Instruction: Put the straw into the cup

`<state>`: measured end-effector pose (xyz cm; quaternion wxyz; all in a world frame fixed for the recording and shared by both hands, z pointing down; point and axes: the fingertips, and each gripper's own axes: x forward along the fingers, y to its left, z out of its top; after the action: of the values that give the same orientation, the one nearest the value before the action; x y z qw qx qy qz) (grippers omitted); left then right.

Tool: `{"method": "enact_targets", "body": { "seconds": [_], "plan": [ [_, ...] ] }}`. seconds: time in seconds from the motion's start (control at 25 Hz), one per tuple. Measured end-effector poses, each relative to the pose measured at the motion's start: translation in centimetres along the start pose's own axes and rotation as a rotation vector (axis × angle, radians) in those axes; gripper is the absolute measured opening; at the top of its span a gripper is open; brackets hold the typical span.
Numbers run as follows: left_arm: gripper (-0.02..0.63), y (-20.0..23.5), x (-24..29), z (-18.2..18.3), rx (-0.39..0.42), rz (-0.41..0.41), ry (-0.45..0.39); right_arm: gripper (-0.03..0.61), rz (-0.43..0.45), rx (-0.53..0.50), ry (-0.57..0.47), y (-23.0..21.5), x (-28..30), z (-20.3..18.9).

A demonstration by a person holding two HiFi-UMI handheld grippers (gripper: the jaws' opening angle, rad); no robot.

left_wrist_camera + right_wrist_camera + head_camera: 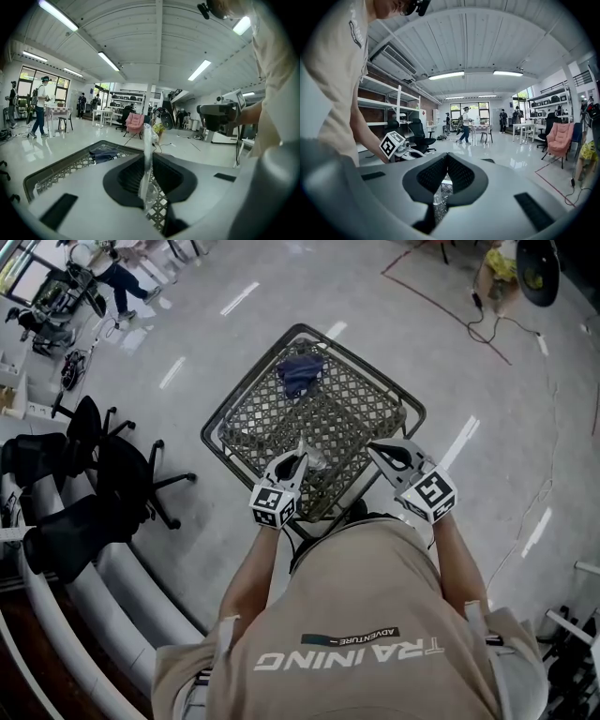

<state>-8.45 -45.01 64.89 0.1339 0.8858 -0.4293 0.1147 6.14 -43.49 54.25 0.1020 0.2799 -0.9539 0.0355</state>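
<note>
As the head view looks down past the person's beige shirt (375, 634), both claws are held over the near edge of a metal lattice counter (352, 395) that stands on a grey floor. The left claw (298, 459) and the right claw (374, 447) angle inward toward the counter's middle, their tips apart. A small clear glinting thing (317, 461) sits just beside the left claw's tip. A dark blue cloth (300, 372) lies crumpled near the counter's far corner, and black office chairs (98, 479) stand to the left of the counter.

In the left gripper view, the left claw is clamped on the straw (147, 154). It is a thin one in a clear wrapper, and it stands upright between the 2 jaws and rises above their tips. Behind it lie the lattice top and the blue cloth. The right claw shows at the right, held about level in the person's hand.

In the right gripper view, the right claw's 2 jaws meet at their tips, with nothing visible pinched there. Through the gap beneath the tips, the lattice and something clear and crinkled (438, 199) show, too blurred to name. The left claw's marker cube (391, 145) shows at the left, with people (465, 124) far across the room
</note>
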Motion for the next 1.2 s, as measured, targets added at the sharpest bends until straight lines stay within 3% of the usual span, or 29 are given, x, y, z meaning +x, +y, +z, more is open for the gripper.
{"method": "enact_targets", "body": {
  "seconds": [0.16,0.52,0.6,0.68,0.8,0.96,1.2],
  "plan": [
    [0.138,-0.9,-1.4,1.1,0.004,-0.002,-0.037,0.018,-0.008,0.004,0.005,0.9,-0.8,0.8],
    [0.140,-0.2,-4.9,6.0,-0.001,0.060,-0.196,0.018,-0.001,-0.028,-0.015,1.4,0.5,2.1],
    [0.137,-0.2,-6.2,7.9,0.015,0.091,-0.248,0.018,0.002,-0.037,-0.032,1.3,0.8,3.0],
    [0.071,-0.2,-7.5,9.8,0.047,0.110,-0.289,0.018,-0.007,-0.041,-0.044,1.3,1.1,3.8],
    [0.022,0.1,-9.3,12.3,0.079,0.132,-0.332,0.018,-0.012,-0.051,-0.062,2.0,2.0,5.0],
    [0.017,0.7,-11.5,16.0,0.013,0.178,-0.369,0.018,0.000,-0.089,-0.084,2.8,2.9,7.5],
    [0.017,1.5,-14.9,19.6,0.056,0.226,-0.376,0.018,-0.018,-0.084,-0.134,4.2,3.3,12.4]
  ]
}}
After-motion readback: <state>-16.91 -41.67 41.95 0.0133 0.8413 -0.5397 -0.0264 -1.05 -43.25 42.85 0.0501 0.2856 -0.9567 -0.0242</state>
